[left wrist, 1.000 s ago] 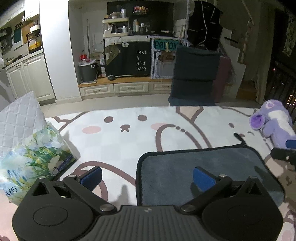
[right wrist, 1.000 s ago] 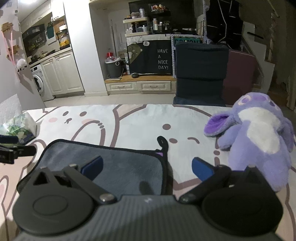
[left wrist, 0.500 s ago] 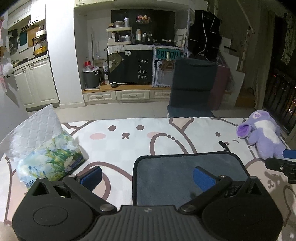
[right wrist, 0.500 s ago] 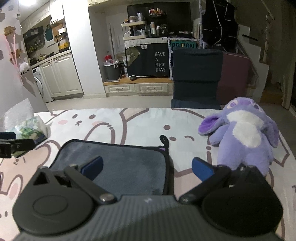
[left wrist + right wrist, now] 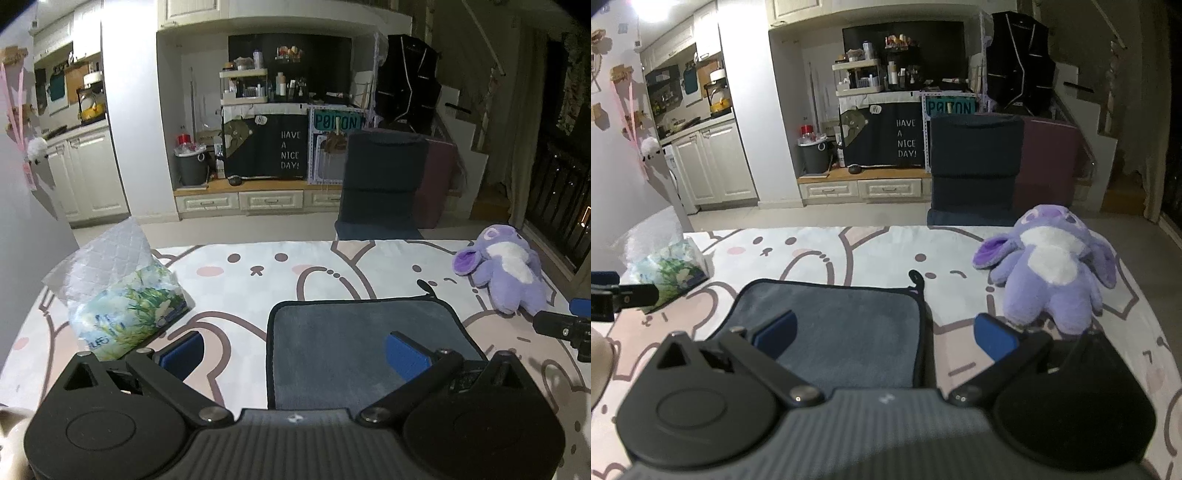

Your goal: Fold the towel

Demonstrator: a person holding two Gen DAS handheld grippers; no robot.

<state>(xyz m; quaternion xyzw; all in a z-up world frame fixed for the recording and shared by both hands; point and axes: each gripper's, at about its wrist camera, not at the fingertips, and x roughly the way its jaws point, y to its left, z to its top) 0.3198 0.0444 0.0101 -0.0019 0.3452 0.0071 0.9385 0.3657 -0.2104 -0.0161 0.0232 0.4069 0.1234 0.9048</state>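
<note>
A grey towel [image 5: 354, 336] with a dark border lies folded and flat on the cartoon-print table cover; it also shows in the right wrist view [image 5: 842, 325]. A black hanging loop [image 5: 918, 278] sticks out at its far right corner. My left gripper [image 5: 295, 354] is open and empty, held above the towel's near left edge. My right gripper [image 5: 886, 334] is open and empty, held above the towel's near right edge. The right gripper's tip shows in the left wrist view [image 5: 565, 328], and the left gripper's tip shows in the right wrist view [image 5: 624, 297].
A floral tissue pack [image 5: 125, 310] lies left of the towel, also in the right wrist view [image 5: 670, 269]. A purple plush toy [image 5: 1052, 269] sits right of the towel. A dark chair [image 5: 384, 184] stands beyond the table's far edge.
Both grippers have pulled back and risen from the towel, so more of the table shows. Both stay open. The towel has not moved.
</note>
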